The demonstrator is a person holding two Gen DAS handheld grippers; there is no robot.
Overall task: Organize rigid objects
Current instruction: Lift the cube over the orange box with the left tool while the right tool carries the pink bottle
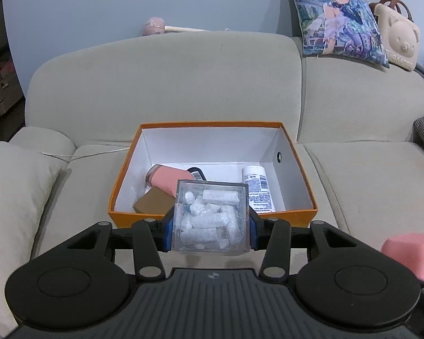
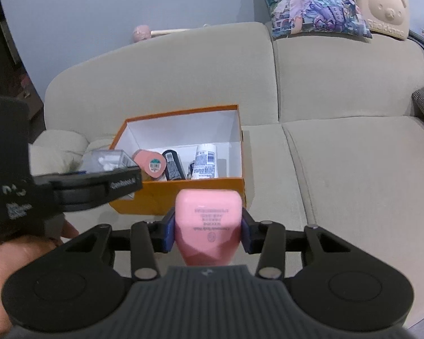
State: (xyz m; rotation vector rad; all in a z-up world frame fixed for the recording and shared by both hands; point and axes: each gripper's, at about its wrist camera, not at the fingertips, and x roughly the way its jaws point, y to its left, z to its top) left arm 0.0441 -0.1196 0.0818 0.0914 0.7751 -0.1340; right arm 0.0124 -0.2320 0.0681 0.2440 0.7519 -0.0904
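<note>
A home living room: beige sofa [image 1: 166, 84], anime-print cushion [image 1: 339, 17], bear-faced tote [image 1: 398, 42] against a blue-grey wall [image 1: 127, 0].

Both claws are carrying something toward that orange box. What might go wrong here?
The left gripper pinches the clear plastic case only by its smooth sides, so it might slip. The orange box already holds a pink cylinder and a white bottle, so dropped items may land tilted. The right gripper's pink bottle could crowd the other arm.

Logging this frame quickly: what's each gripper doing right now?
Left gripper: closed on the clear plastic box of white pieces.
Right gripper: closed on the pink bottle.
</note>
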